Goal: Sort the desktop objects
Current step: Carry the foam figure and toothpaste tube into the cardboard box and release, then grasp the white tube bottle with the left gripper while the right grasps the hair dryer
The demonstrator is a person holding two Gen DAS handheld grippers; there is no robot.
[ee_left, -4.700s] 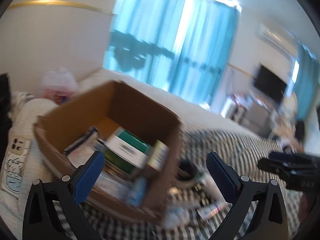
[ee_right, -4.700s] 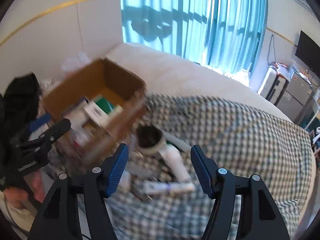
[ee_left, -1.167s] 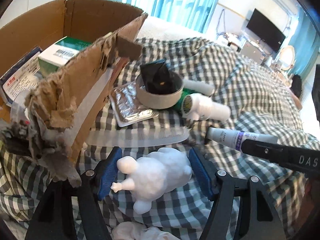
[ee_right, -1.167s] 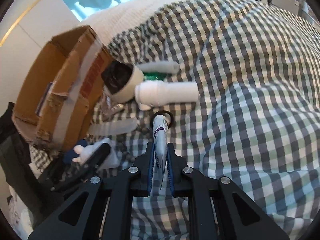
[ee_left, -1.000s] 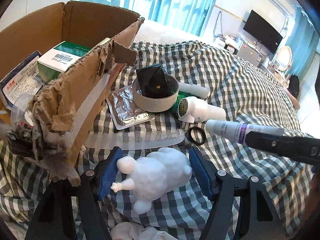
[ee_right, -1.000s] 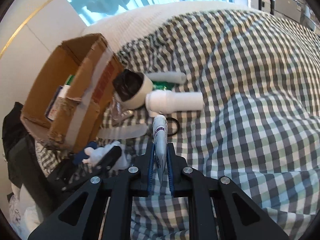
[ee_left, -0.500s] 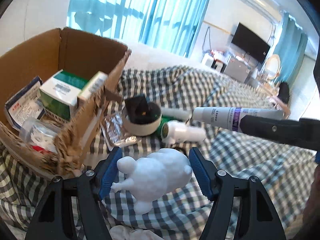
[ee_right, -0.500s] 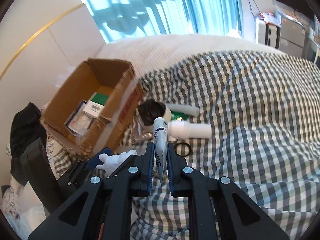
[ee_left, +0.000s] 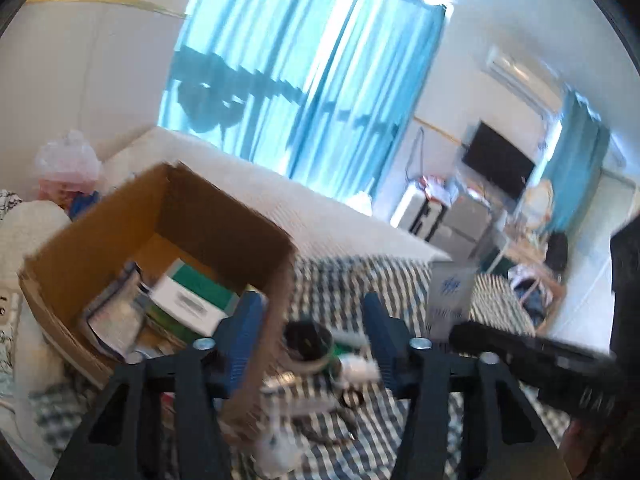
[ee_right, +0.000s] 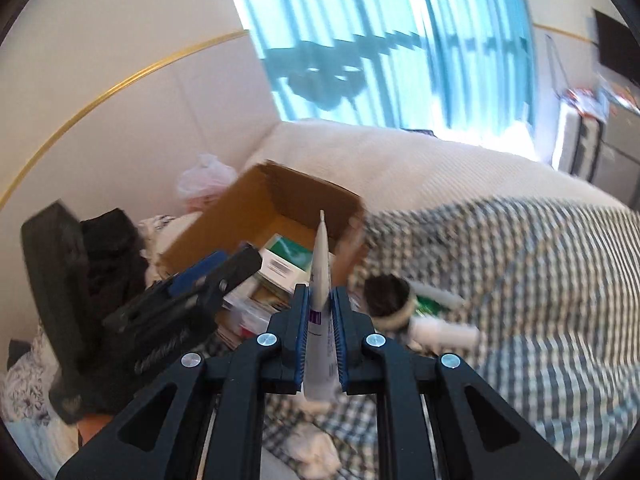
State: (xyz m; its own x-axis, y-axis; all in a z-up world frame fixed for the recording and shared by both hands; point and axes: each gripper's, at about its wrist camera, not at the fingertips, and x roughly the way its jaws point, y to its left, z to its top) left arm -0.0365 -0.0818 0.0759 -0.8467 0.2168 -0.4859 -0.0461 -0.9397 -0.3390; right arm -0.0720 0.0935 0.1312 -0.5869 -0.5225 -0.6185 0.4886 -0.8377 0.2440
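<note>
Two lifts toward the cardboard box (ee_left: 224, 216): right hand-held gripper (ee_right: 320, 336) clamps the tube (ee_right: 321, 272) near its rim, but left hand-held gripper (ee_left: 308, 320), jaws closing on nothing, has lost the white toy, probably needing a re-grasp.

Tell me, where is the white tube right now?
The white tube is pinched in the right claw, held up in front of the cardboard box.

Turquoise curtains (ee_left: 304, 92) are hung across a bright window, a dark television (ee_left: 498, 160) is mounted on the far wall, and a pale plastic bag (ee_right: 204, 180) is seen by the wall
</note>
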